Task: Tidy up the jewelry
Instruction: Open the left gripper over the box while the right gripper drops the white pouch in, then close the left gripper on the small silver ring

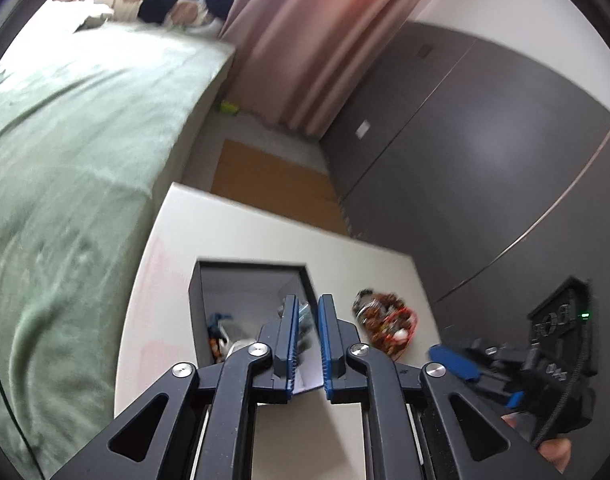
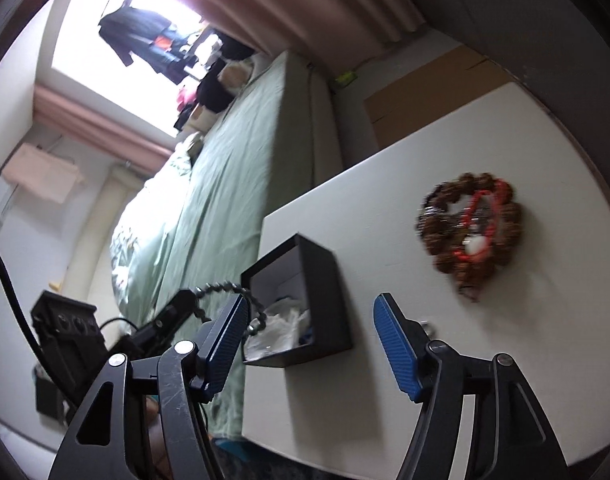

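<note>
A black open box [image 1: 249,276] stands on the white table [image 1: 225,232]; it holds several small jewelry pieces and clear bags. My left gripper [image 1: 308,316] hovers over the box, jaws nearly closed on a dark beaded bracelet, which shows in the right wrist view [image 2: 225,292] hanging over the box [image 2: 321,280]. A pile of brown bead bracelets with a red string [image 1: 385,320] lies right of the box, and it also shows in the right wrist view [image 2: 471,228]. My right gripper [image 2: 309,320] is open and empty, low over the table near the box.
A bed with a green cover [image 1: 73,140] runs along the table's left side. Pink curtains [image 1: 313,40], dark grey cabinet doors [image 1: 485,152] and a brown cardboard sheet [image 1: 273,184] on the floor lie beyond the table's far edge.
</note>
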Available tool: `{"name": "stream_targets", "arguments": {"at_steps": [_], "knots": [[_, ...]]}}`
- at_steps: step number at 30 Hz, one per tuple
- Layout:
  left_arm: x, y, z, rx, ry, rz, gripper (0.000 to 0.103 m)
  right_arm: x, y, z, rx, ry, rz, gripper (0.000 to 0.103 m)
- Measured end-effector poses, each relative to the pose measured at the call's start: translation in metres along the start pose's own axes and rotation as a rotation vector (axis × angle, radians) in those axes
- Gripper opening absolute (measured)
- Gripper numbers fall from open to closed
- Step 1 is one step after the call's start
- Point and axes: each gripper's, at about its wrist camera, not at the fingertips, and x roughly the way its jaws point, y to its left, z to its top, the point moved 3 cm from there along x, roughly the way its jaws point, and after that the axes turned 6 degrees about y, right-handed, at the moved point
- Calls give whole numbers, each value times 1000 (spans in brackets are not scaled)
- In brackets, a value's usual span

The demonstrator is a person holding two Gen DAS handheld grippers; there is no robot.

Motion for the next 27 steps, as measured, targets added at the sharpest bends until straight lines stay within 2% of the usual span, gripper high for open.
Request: {"name": "stream_targets", "arguments": {"at_steps": [2,3,5,7,16,27], "knots": [[5,0,-3,-12,21,18,28,-6,-3,1,11,-11,-6,66],[5,0,-4,-12,13,27,31,-8,-5,1,14,-15,-9,66],[3,-3,-6,-2,-2,40,47,-12,-7,2,19,-22,-15,66],[2,-6,-7,12,-12,33,51,-15,-11,3,28,-25,-23,66],[15,-32,-21,91,30,15,51,-36,-35,5,67,-63,-69,66],[45,-72,-40,227,87,-8,51,-57,-57,11,125,-101,-81,66]]}}
